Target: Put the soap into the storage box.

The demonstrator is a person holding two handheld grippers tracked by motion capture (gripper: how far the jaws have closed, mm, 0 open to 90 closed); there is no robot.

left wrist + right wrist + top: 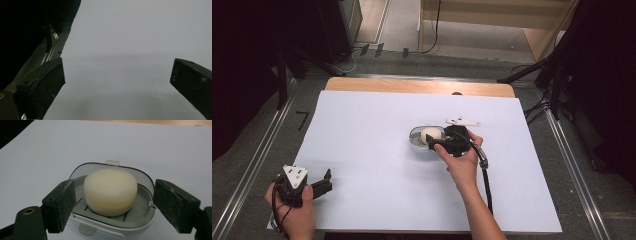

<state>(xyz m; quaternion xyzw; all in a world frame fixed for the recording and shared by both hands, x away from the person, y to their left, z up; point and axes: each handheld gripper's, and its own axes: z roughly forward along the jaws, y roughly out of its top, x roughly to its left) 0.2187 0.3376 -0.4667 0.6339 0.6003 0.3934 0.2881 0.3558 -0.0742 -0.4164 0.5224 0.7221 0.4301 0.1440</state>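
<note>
Right tongs (pixel 437 143) sit at the soap dish (pixel 416 141), a bit right of centre on the white surface (pixel 377 165). Jaws spread wide, one on each side of the dish, not clamped on anything. In the right gripper view the tongs (pixel 113 205) straddle the dish (pixel 140 182); the left pad is at the dish rim, the right pad just beside the other side, but contact can't be told for sure.

Soap (pixel 110 191) – a round, cream-coloured bar – lies on the slatted grey insert inside the dish, upright, between the two pads but apart from both. Seen from the high view, the soap (pixel 430 134) shows as a pale lump just left of the right hand (pixel 462 162).

Left tongs (pixel 325 182) rest low at the near-left corner of the surface, well apart from the dish, held in the left hand (pixel 294 210). Jaws apart, nothing between them – the left gripper view has the tongs (pixel 117 80) over bare white sheet.
</note>
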